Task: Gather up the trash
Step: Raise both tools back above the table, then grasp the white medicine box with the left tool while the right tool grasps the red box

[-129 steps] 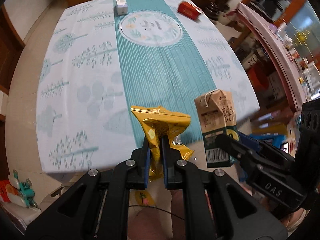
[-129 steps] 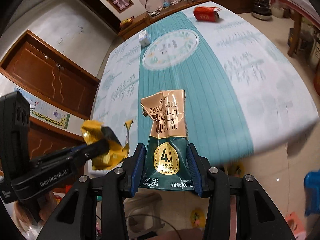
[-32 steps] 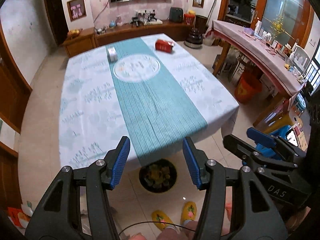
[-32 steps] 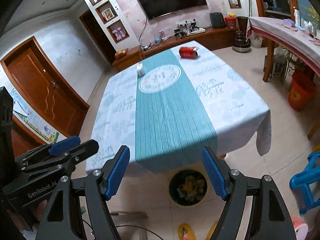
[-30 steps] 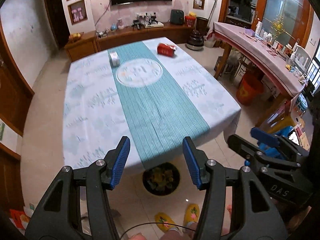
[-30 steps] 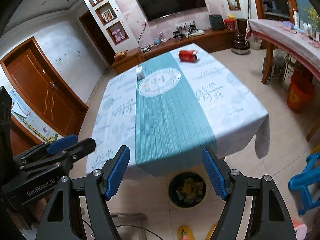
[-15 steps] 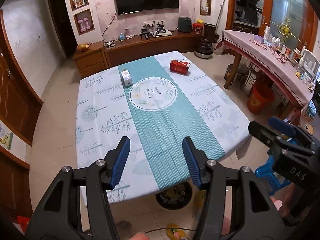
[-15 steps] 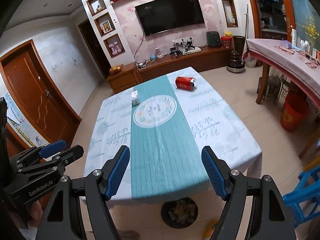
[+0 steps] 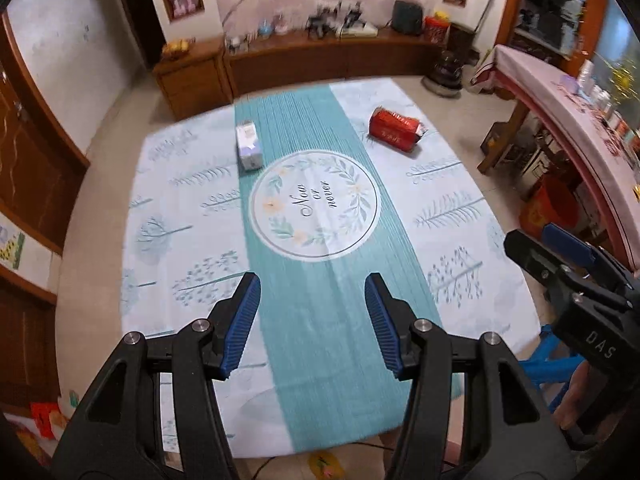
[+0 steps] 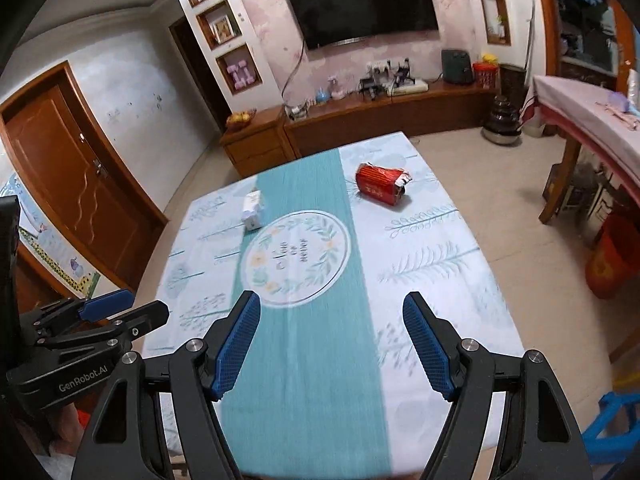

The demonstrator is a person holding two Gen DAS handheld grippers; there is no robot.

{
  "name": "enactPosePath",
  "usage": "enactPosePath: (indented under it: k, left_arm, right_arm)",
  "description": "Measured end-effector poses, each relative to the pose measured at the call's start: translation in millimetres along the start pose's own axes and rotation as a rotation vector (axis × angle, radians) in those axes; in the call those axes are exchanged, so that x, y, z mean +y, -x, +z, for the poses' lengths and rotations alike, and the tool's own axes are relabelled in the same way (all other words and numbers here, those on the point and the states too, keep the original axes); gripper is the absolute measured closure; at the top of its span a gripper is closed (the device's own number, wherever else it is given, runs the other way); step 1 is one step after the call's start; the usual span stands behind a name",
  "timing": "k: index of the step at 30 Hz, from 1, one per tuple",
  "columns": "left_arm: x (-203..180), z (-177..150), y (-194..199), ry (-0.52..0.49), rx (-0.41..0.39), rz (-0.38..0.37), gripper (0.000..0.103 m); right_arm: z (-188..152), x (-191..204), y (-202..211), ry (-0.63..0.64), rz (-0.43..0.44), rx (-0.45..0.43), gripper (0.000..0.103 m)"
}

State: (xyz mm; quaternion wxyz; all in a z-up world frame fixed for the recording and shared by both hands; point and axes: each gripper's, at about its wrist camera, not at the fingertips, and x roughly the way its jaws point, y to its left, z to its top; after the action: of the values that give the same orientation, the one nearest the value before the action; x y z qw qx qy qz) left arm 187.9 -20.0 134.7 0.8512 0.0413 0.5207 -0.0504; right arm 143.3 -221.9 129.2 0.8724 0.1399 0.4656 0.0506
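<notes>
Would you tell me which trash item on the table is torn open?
The crumpled red package, right of the teal runner; the small white carton looks intact.

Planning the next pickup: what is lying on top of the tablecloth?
On the tablecloth lie a small white box and a crumpled red packet. The near edge is hidden behind both open grippers.

Left gripper (image 9: 312, 322): jaws spread wide, nothing between blue ribbed pads (image 9: 242, 319), black fingers pointing forward and slightly down. Right gripper (image 10: 331, 345): jaws likewise wide apart, empty, pads (image 10: 428, 346) facing each other. Both held at similar height, side by side, well apart (each visible at edge of other's camera: right gripper (image 9: 576, 276) at right of left view, left gripper (image 10: 100, 320) at left of right view). Bit of hand under right gripper body, blurred.
</notes>
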Motion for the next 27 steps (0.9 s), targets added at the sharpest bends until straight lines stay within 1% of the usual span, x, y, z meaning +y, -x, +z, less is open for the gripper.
enactPosePath:
  k: [2, 6, 8, 10, 11, 15, 16, 18, 20, 22, 25, 27]
  left_arm:
    - [-7, 27, -27, 0.019, 0.045, -0.001, 0.052]
    - [-16, 67, -66, 0.055, 0.091, 0.001, 0.052]
    - [-17, 88, -91, 0.088, 0.122, 0.007, 0.052]
    - [-15, 103, -108, 0.111, 0.141, 0.017, 0.052]
    - [-12, 113, -121, 0.123, 0.155, 0.024, 0.052]
    - [10, 131, -149, 0.163, 0.179, 0.047, 0.052]
    - [16, 136, -158, 0.153, 0.188, 0.061, 0.052]
    - [32, 144, -174, 0.171, 0.213, 0.082, 0.052]
    - [51, 154, -191, 0.198, 0.234, 0.110, 0.052]
    - [68, 158, -203, 0.226, 0.244, 0.129, 0.052]
    - [93, 169, -227, 0.269, 0.271, 0.133, 0.052]
    - [105, 174, -242, 0.279, 0.293, 0.132, 0.052]
  right_arm:
    - [22, -20, -20, -0.005, 0.016, 0.020, 0.028]
    - [70, -65, -70, -0.019, 0.037, 0.074, 0.028]
    - [91, -82, -94, -0.018, 0.043, 0.094, 0.028]
    - [109, -93, -117, -0.011, 0.040, 0.110, 0.028]
    - [122, -100, -136, 0.006, 0.041, 0.128, 0.028]
    - [151, -105, -197, 0.066, 0.026, 0.177, 0.028]
    - [156, -104, -211, 0.083, 0.022, 0.187, 0.028]
    - [173, -105, -246, 0.121, 0.018, 0.218, 0.028]
    - [178, -99, -271, 0.157, 0.012, 0.233, 0.028]
    - [188, -93, -302, 0.220, -0.002, 0.248, 0.028]
    - [195, -86, -336, 0.288, 0.006, 0.282, 0.028]
    - [193, -79, -353, 0.325, 0.006, 0.301, 0.028]
